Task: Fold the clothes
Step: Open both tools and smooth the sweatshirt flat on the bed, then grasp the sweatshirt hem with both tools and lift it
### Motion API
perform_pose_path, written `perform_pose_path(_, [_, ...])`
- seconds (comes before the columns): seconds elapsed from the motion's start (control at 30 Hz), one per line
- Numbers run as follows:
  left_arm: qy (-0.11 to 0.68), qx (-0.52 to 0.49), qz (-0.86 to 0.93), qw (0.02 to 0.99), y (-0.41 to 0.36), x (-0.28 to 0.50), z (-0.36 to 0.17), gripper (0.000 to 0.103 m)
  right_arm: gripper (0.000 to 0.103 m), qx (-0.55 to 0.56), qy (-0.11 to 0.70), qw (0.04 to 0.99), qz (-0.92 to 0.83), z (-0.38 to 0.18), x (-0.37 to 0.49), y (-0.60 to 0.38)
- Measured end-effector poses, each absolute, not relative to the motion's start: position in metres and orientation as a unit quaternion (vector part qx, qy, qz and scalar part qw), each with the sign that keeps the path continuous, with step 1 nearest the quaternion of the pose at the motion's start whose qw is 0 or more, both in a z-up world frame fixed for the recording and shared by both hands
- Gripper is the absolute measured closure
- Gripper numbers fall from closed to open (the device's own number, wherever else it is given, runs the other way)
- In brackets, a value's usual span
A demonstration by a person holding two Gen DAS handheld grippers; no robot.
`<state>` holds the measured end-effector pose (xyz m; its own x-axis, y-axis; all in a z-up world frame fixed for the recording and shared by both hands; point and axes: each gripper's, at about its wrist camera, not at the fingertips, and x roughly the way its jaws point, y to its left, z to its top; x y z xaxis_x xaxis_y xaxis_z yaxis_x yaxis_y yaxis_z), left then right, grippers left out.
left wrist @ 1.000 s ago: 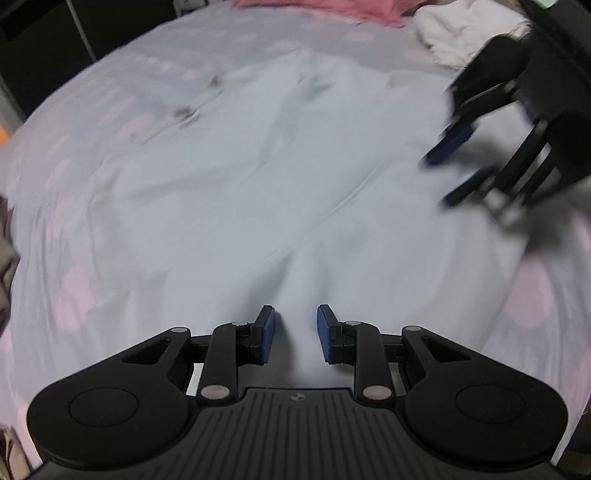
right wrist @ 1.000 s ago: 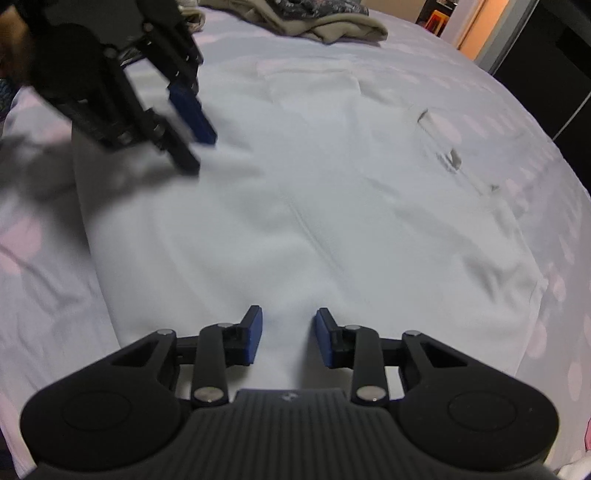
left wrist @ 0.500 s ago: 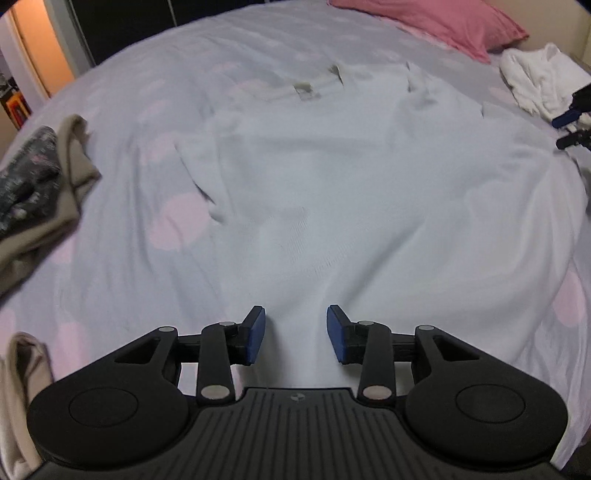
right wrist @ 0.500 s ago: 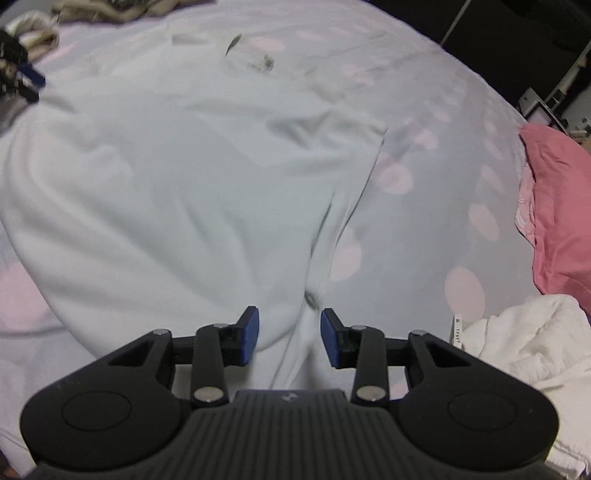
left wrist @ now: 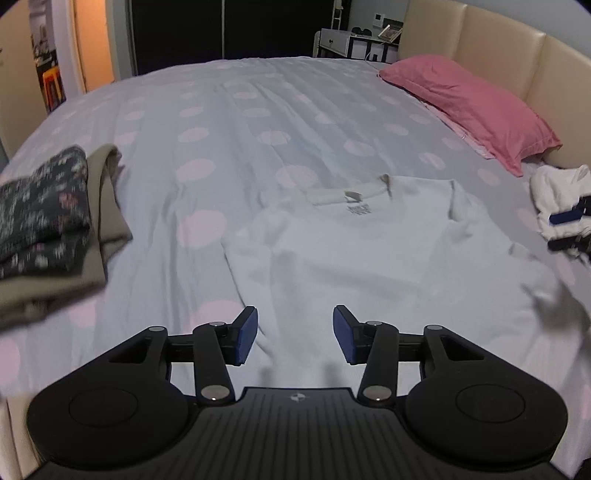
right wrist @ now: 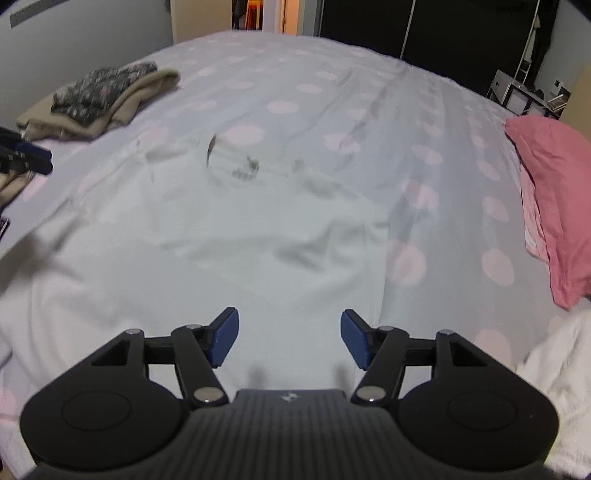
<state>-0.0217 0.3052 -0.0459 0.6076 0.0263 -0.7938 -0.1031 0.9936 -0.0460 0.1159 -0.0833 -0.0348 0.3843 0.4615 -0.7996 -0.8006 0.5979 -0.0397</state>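
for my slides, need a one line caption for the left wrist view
Left gripper, jaws opening and empty, above a white shirt spread flat on a polka-dot bed.

Bedroom interior. A wide bed fills the view, its cover pale lilac with pink dots. A padded beige headboard runs along one side, with a pink pillow lying against it. Beyond the bed stand dark wardrobe doors and a white side cabinet. An open doorway admits warm orange light. The adjoining wall is grey.
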Motion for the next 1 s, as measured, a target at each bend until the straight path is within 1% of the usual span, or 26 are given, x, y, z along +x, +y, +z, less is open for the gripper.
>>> perform_pose_path(0.17, [0.468, -0.029, 0.027, 0.883, 0.337, 0.007, -0.071, 0.056, 0.036, -0.199, 0.401, 0.793, 0.412, -0.043, 0.166, -0.076])
perform_pose_path(0.43, [0.490, -0.084, -0.001, 0.868, 0.390, 0.045, -0.116, 0.057, 0.034, -0.171, 0.448, 0.779, 0.403, -0.079, 0.267, -0.070])
perform_pose_path(0.53, [0.477, -0.132, -0.024, 0.869, 0.407, 0.055, -0.124, 0.057, 0.032, -0.153, 0.462, 0.773, 0.406, -0.095, 0.293, -0.061])
perform_pose_path(0.7, [0.459, -0.155, -0.073, 0.872, 0.413, 0.070, -0.129, 0.057, 0.032, -0.110, 0.480, 0.765, 0.414, -0.118, 0.324, -0.046])
perform_pose_path(0.83, [0.473, -0.156, -0.070, 0.865, 0.412, 0.083, -0.141, 0.057, 0.033, -0.076, 0.487, 0.763, 0.419, -0.133, 0.337, -0.037])
perform_pose_path(0.87, [0.475, -0.157, -0.065, 0.863, 0.411, 0.085, -0.145, 0.057, 0.034, -0.073, 0.488, 0.762, 0.420, -0.137, 0.338, -0.034])
perform_pose_path(0.93, [0.471, -0.161, -0.059, 0.865, 0.410, 0.088, -0.149, 0.057, 0.042, -0.077, 0.487, 0.763, 0.418, -0.143, 0.337, -0.029])
perform_pose_path(0.97, [0.467, -0.169, -0.055, 0.866, 0.410, 0.089, -0.149, 0.057, 0.056, -0.079, 0.486, 0.764, 0.417, -0.145, 0.336, -0.027])
perform_pose_path(1.0, [0.462, -0.176, -0.051, 0.868, 0.411, 0.090, -0.149, 0.059, 0.059, -0.079, 0.483, 0.767, 0.416, -0.145, 0.335, -0.027])
